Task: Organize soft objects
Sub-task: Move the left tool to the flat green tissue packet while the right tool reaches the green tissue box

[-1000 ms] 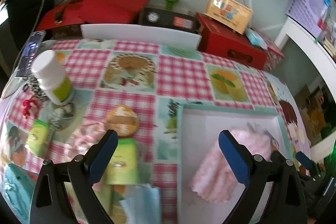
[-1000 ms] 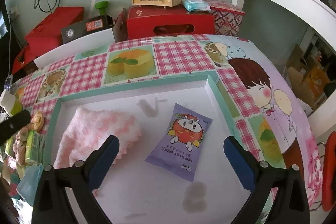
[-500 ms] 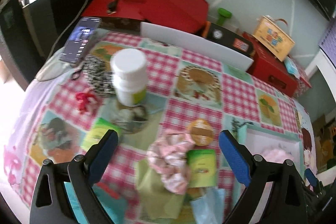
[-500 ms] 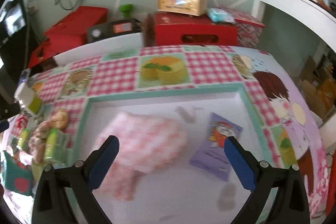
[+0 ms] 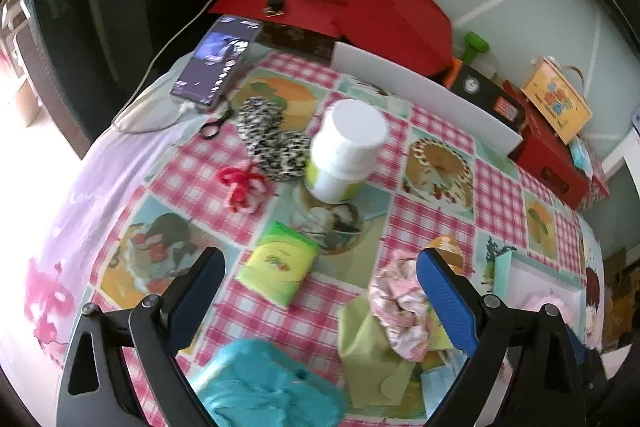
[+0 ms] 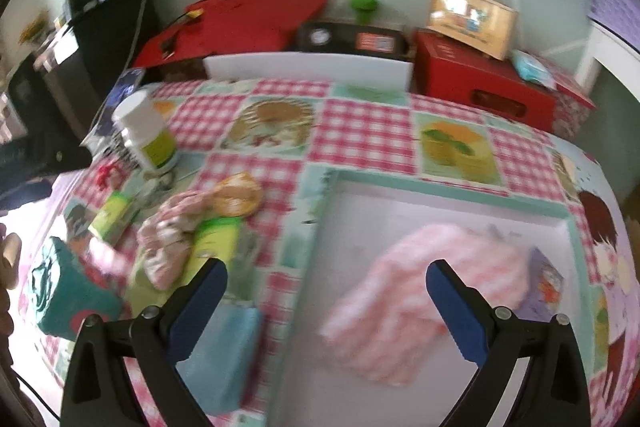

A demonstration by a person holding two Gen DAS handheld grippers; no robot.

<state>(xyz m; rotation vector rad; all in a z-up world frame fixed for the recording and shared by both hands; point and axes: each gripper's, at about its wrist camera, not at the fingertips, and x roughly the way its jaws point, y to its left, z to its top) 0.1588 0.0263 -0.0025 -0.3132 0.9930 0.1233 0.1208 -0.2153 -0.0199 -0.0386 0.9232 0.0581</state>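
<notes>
The left gripper (image 5: 318, 281) hangs over the bench (image 5: 436, 223) with its fingers spread wide and empty, and the green packet (image 5: 279, 264) lies flat just ahead between them, its long axis tilted across the gap. The crumpled pink scrunchie (image 5: 402, 313) sits by the inner finger, on a limp green cloth (image 5: 368, 355). The right gripper (image 6: 326, 293), likewise spread and empty, hovers at the tray (image 6: 452, 185) edge, where a fuzzy pink knit (image 6: 420, 307) already rests. The left looks nearer the pile.
</notes>
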